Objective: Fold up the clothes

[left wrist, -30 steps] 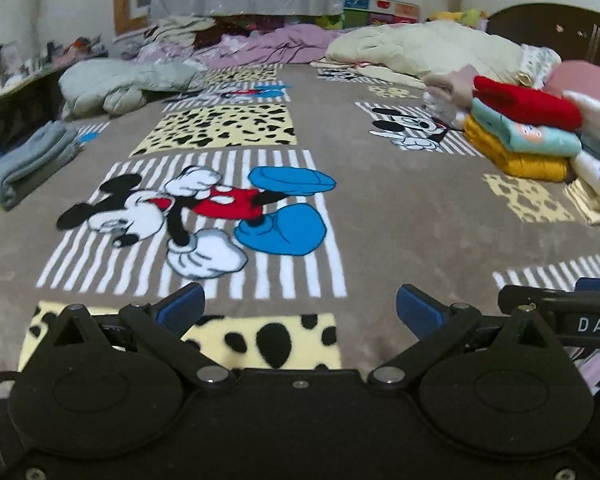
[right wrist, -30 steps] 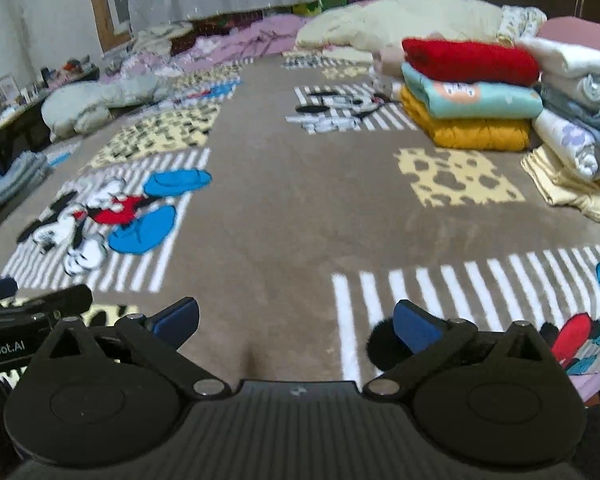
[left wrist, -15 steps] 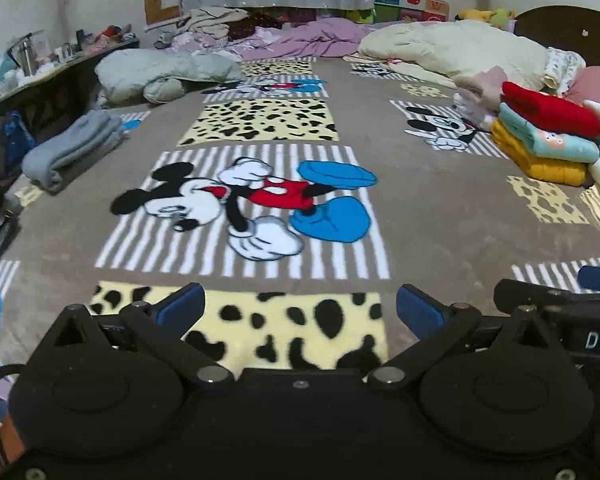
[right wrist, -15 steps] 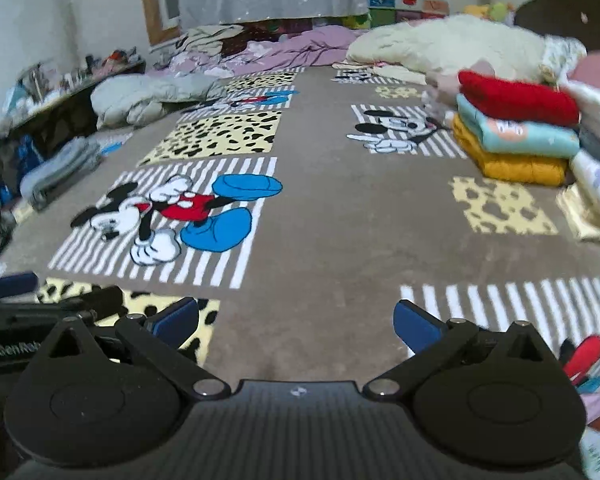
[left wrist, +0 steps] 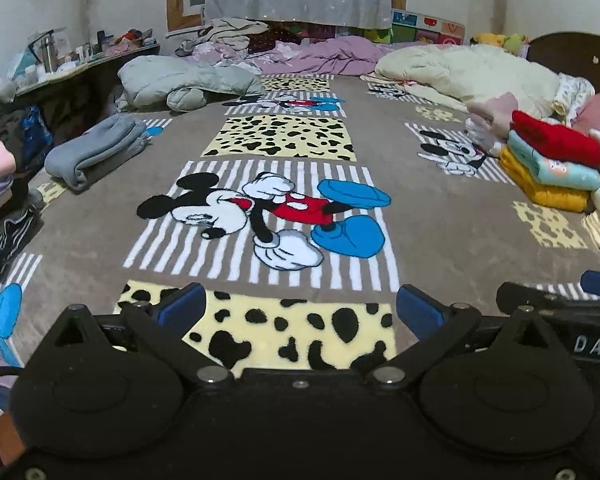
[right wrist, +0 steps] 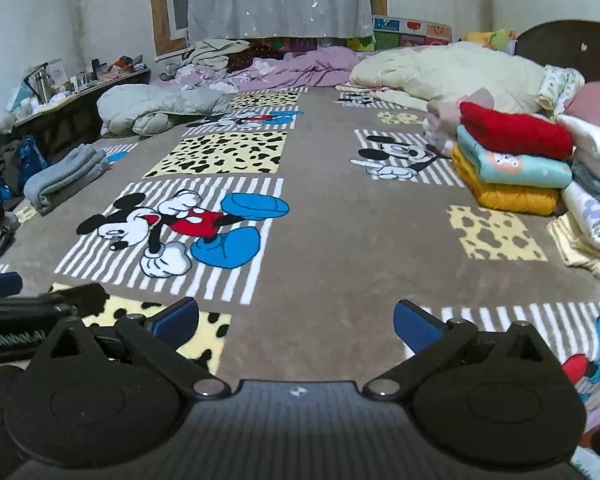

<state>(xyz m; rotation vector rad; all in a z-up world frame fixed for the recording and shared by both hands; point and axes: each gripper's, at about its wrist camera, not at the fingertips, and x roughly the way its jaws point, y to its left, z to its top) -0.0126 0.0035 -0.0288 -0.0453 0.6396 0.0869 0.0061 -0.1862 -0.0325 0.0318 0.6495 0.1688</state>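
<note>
Folded clothes sit in a stack (right wrist: 512, 160) at the far right of the bed: a red piece on top, teal under it, mustard at the bottom, with more pale folded pieces touching it on the right. A rolled grey garment (left wrist: 96, 152) lies alone near the left edge. No garment lies on the open middle of the blanket (right wrist: 340, 240), and none is held.

Left hand-held gripper (left wrist: 298, 310): fingers wide apart, empty, low over the spotted yellow patch at the near edge. Right hand-held gripper (right wrist: 296, 320): fingers likewise apart, empty, just to the right of the left one; each shows in the other's view.

Change over the last second: both views have pulled back and turned left, so the cartoon mouse print sits more central and a pile at the near left edge (left wrist: 0, 200) has come into the left view. The grippers' spread is unchanged. Judgement: one item is finished and stacked; the pair is between garments, likely turning toward the unfolded supply on the left.

Hard to make out: the near-left pile is cut by the frame, so its pieces cannot be counted. The person's hands are hidden behind the gripper bodies. The far heap of bedding (left wrist: 320, 56) is too blurred to sort.
</note>
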